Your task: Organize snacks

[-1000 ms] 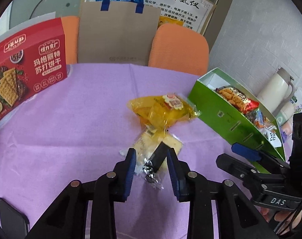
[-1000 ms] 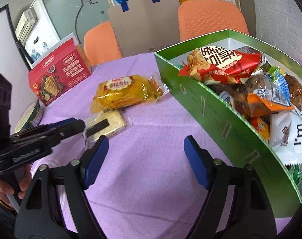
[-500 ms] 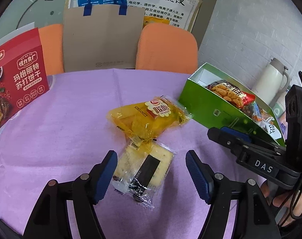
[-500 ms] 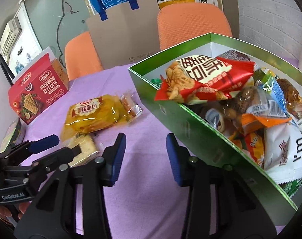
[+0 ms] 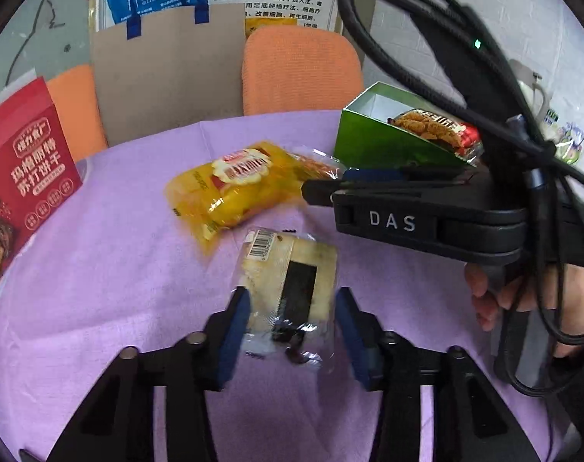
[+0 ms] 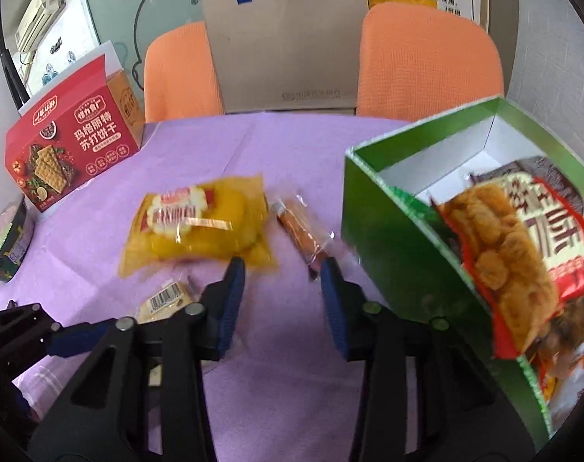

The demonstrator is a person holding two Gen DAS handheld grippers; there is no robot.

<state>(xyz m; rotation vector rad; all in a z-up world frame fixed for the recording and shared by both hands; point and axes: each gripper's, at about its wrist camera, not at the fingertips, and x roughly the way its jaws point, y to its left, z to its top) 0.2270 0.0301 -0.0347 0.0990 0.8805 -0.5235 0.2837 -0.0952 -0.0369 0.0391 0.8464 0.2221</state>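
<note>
Risk: crinkly wrapper may slip or tear if pinched only at its edge | left gripper [image 5: 292, 327] open, straddling clear-wrapped cracker packet [image 5: 288, 281] (blurred) | right gripper [image 6: 282, 292] open, empty | green box [image 6: 380, 227] at 2 o'clock on purple tablecloth [image 5: 119, 269]

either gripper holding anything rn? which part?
Neither. Left gripper is open, straddling the near end of the clear-wrapped cracker pack, not clamped. Right gripper is open over bare cloth.
</note>
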